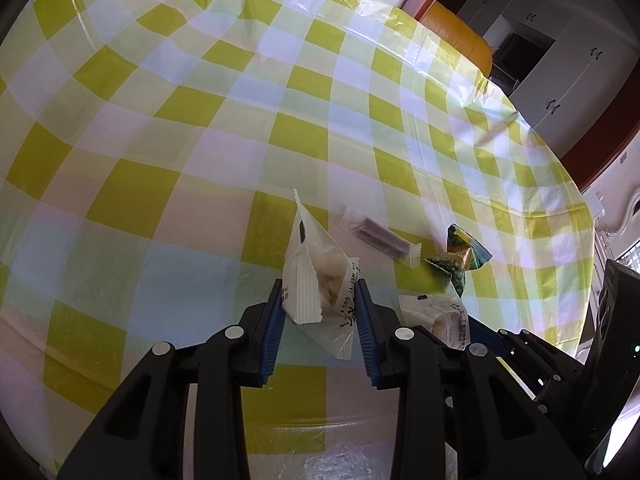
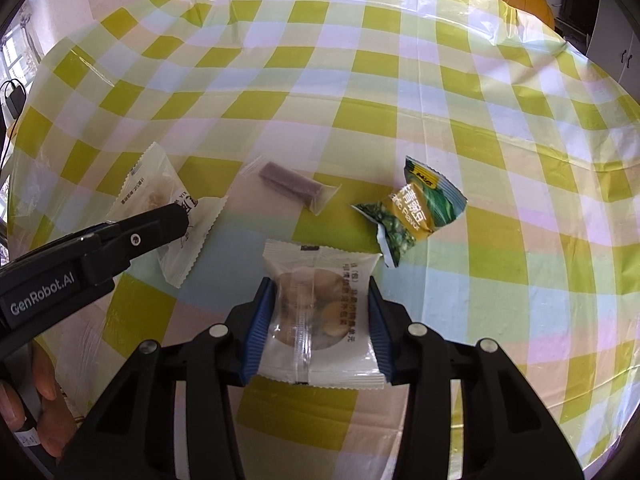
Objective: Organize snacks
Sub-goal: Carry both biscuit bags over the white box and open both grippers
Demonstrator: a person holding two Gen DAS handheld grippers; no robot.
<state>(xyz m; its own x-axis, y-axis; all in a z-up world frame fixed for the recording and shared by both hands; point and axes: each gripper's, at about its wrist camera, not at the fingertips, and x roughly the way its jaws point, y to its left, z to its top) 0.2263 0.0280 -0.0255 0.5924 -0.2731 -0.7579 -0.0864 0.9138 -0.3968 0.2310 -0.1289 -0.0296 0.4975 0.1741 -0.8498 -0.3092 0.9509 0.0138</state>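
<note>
White snack packet [image 1: 316, 280] sits clamped in the left gripper [image 1: 320, 300], lower centre of its view. Right gripper [image 2: 320, 312] is clamped on a round-biscuit packet [image 2: 320, 320]. Green pea packet [image 2: 412, 212] and purple bar [image 2: 292, 184] lie on the checked tablecloth [image 2: 360, 80], mid-frame.

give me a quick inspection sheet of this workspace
surface: table under a yellow-green checked plastic cloth
job's things: white packet in the left gripper; cookie packet in the right gripper; purple bar and green pea packet lying loose on the cloth
clutter: nothing seen
grippers: left gripper shut on the white packet; right gripper shut on the cookie packet
cables: black cord at the far left edge
surroundings: orange chair, white cabinets
</note>
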